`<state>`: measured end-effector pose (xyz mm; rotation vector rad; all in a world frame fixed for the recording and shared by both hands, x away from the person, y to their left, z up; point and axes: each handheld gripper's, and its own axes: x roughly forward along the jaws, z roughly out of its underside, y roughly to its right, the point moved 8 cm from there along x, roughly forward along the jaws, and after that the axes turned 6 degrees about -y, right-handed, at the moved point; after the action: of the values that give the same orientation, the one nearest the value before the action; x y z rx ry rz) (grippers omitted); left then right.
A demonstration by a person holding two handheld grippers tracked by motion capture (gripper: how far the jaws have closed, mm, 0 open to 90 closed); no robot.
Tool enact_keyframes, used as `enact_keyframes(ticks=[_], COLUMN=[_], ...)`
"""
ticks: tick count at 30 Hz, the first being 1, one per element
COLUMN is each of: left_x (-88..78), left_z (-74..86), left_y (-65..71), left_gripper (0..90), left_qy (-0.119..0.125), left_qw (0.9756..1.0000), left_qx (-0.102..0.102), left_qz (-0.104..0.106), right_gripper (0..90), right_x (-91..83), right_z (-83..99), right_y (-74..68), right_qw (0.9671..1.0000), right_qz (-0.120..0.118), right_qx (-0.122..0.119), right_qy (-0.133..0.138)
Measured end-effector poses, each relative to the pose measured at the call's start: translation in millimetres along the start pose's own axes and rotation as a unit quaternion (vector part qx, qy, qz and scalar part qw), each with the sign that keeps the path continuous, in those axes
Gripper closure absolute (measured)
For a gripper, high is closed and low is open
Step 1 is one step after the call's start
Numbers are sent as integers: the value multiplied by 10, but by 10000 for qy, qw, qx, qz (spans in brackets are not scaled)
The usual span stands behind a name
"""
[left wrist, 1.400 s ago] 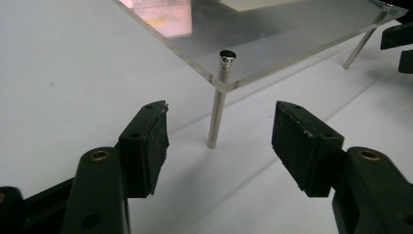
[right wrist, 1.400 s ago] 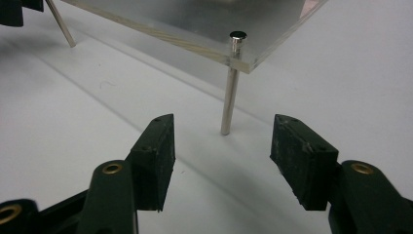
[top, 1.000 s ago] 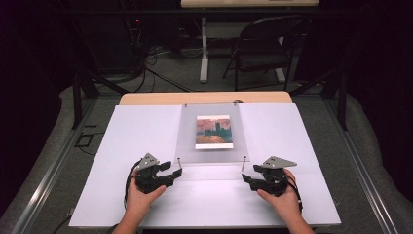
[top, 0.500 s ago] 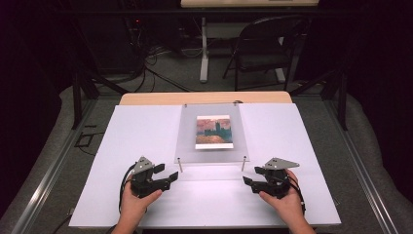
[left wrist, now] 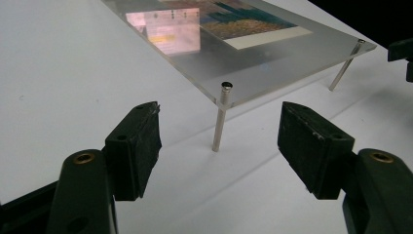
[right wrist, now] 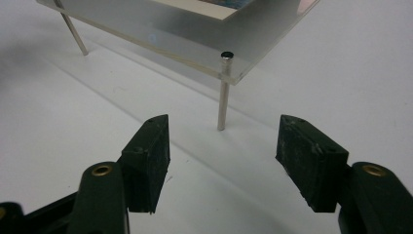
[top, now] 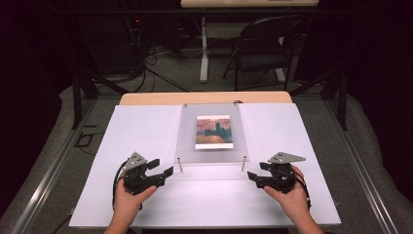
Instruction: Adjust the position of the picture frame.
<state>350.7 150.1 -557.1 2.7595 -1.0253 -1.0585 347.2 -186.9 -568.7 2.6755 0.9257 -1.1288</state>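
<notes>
A clear acrylic plate (top: 187, 141) stands on thin metal legs on the white table, with a painted print (top: 213, 131) lying flat in it. My left gripper (top: 164, 168) is off the plate's front left corner, tilted up. Its jaws have just been opening, and nothing is between them. In the left gripper view the front left leg (left wrist: 219, 122) rises just beyond the gripper (left wrist: 219, 111). My right gripper (top: 253, 176) is open near the front right leg (top: 243, 163). That leg (right wrist: 223, 97) stands a little ahead of the empty right gripper (right wrist: 224, 122).
A white sheet (top: 141, 131) covers the table, with a wooden strip (top: 204, 97) along the far edge. Behind the table are a folding chair (top: 265, 48), a desk leg (top: 203, 53) and cables on the floor. Metal rails run along both sides.
My left gripper has drawn back a little to the left from the plate's corner, lifted and tilted, and its jaws stand wider. The right gripper has hardly moved.
</notes>
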Motion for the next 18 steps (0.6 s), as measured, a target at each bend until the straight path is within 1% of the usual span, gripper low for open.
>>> enact_keyframes(ticks=[1,2,3,4,6,9,11,12,13,15,16,17,18], left_x=[-5,-8,-18,-25,-39,-35,-17,0,9,33,45,54,72], left_z=[-23,-45,-86,-125,-207,-326,-391,-425,-445,-498,-522,-538,-563], left_y=[0,0,-5,-10,-17,-37,-68,-91,-101,-130,-147,-163,-183], left_gripper=[327,327,328,328,327,326,326,326,326,327,328,328,328], left_qy=[-15,-8,-15,2,9,18,-9,-48,-59,-70,-79,-89,-112], left_qw=[10000,10000,10000,9999,9998,9998,9998,9999,9999,9999,9999,9999,9999], left_qx=[4,14,74,121,161,185,181,143,109,52,45,55,19], left_qz=[0,5,-28,-63,-65,-12,28,48,68,100,88,61,55], right_gripper=[359,359,357,357,351,347,345,343,339,339,339,339,339], right_x=[-18,-18,-38,-38,-51,-61,-64,-61,-63,-56,-49,-49,-50], right_z=[-41,-41,-83,-83,-126,-189,-242,-268,-292,-339,-388,-388,-401], right_y=[6,6,16,16,35,64,95,108,127,155,188,188,194], right_qw=[10000,10000,9999,9999,9999,9999,9999,9999,9999,9999,9999,9999,9999], right_qz=[17,17,23,23,22,-2,-1,1,15,51,77,77,79], right_qx=[-86,-86,-138,-138,-155,-141,-126,-106,-106,-136,-141,-141,-101], right_qy=[12,12,15,15,31,36,27,44,-8,12,4,4,-30])
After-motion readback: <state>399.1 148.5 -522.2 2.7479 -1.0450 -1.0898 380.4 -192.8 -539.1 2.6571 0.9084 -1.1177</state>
